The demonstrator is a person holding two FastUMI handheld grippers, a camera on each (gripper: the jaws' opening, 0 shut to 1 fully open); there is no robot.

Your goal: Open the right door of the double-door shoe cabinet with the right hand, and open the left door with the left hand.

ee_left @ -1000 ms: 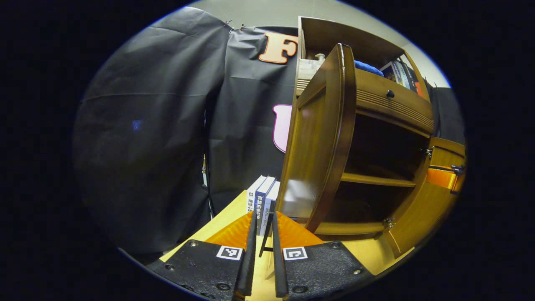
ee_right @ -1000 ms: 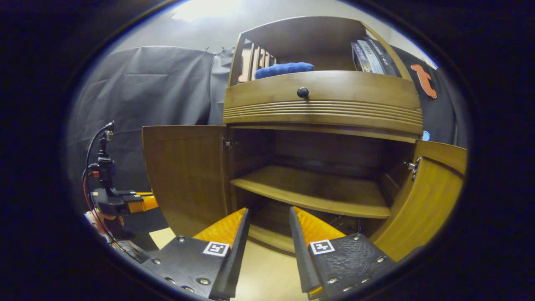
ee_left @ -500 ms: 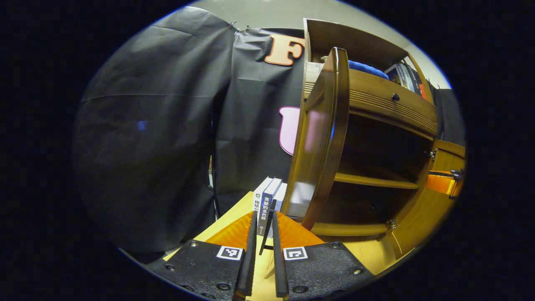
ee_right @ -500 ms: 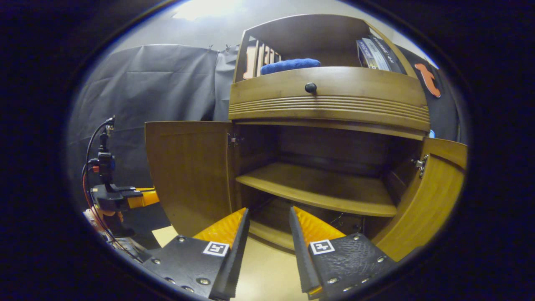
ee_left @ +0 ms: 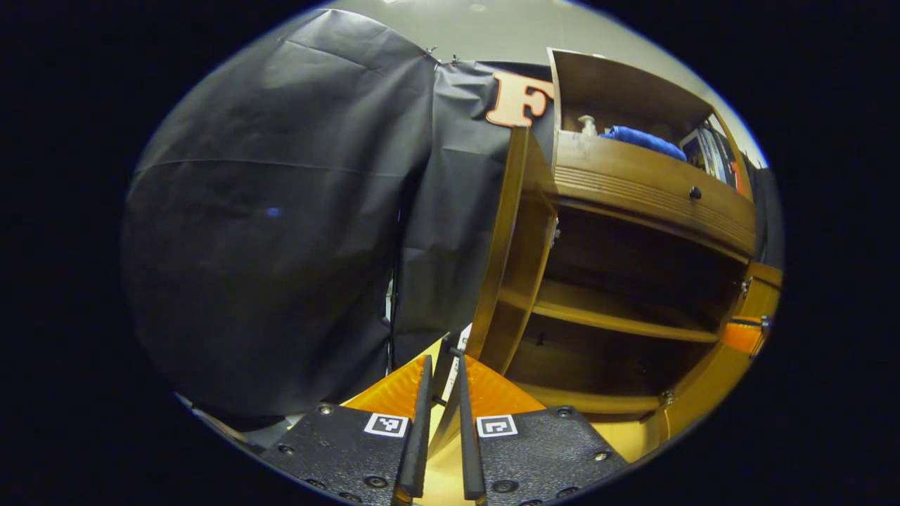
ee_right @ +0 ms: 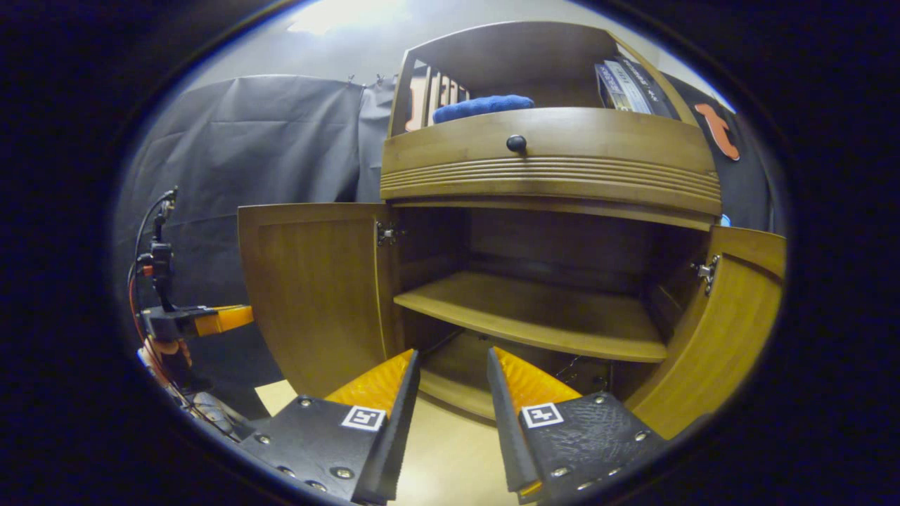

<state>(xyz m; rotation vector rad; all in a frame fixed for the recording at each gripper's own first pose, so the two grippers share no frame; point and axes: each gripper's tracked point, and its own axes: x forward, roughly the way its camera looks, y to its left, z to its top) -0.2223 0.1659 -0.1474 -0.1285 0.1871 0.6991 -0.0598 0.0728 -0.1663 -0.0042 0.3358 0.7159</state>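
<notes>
1. Shoe cabinet (ee_right: 548,158): stood directly ahead of the right gripper (ee_right: 450,365), on a pale wooden surface (ee_right: 450,457); 2 lower doors, both swung open.
2. Left door (ee_right: 316,288): hung wide open ahead and to the left of the right gripper. In the left gripper view it appeared nearly edge-on (ee_left: 510,246), just ahead of the left gripper (ee_left: 443,365) and slightly to its right.
3. Right door (ee_right: 724,330): stood open ahead and to the right of the right gripper.
4. Interior: 1 shelf (ee_right: 534,320) across the middle, bare, straight ahead of the right gripper.
5. Drawer (ee_right: 555,151): above the doors, with 1 round dark knob (ee_right: 517,143).
6. Top compartment: 1 blue cloth (ee_right: 481,105) and several books (ee_right: 622,84), high above the right gripper.
7. Left gripper: fingers drawn nearly together, a narrow slit between them, nothing held. It also showed far left of the right gripper (ee_right: 211,320), with cables.
8. Right gripper: fingers spread apart, nothing between them.
</notes>
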